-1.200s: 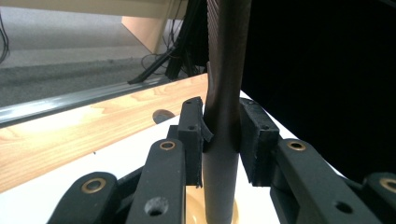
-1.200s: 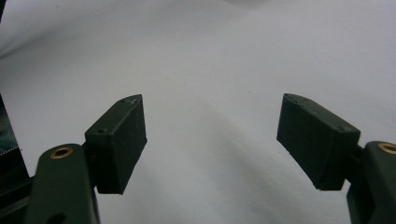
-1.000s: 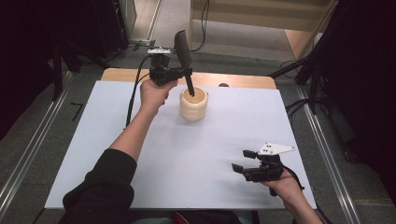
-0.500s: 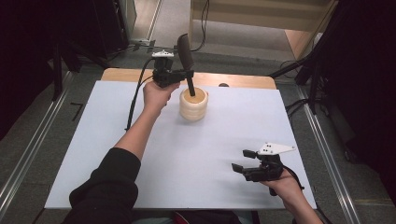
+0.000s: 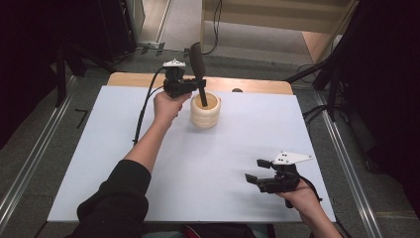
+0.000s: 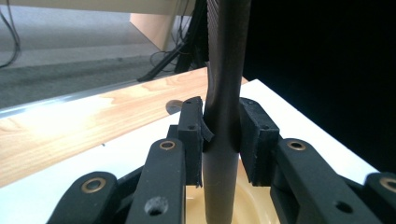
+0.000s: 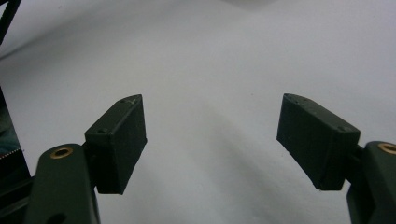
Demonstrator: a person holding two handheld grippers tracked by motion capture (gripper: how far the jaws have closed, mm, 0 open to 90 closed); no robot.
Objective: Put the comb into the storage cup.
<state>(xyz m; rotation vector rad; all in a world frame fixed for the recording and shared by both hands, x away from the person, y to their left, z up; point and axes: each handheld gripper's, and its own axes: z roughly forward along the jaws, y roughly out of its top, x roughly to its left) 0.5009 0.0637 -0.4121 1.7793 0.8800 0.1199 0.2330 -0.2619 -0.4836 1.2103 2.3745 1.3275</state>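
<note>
A cream ribbed cup stands on the white table top toward the far middle. A dark, long-handled utensil stands upright with its lower end inside the cup. My left gripper is shut on the utensil's shaft just above the cup's rim. In the left gripper view both pads press the utensil in the left gripper, and the cup's pale inside shows below. My right gripper rests open near the front right with nothing between its fingers; in its own view the right gripper faces bare white surface.
A wooden strip runs along the table's far edge, with a small dark round spot on it. Metal rails flank both sides. Cables and dark stands lie on the floor beyond the far right corner.
My left hand has sunk a little, lowering the utensil deeper into the cup. The right gripper has kept still.
</note>
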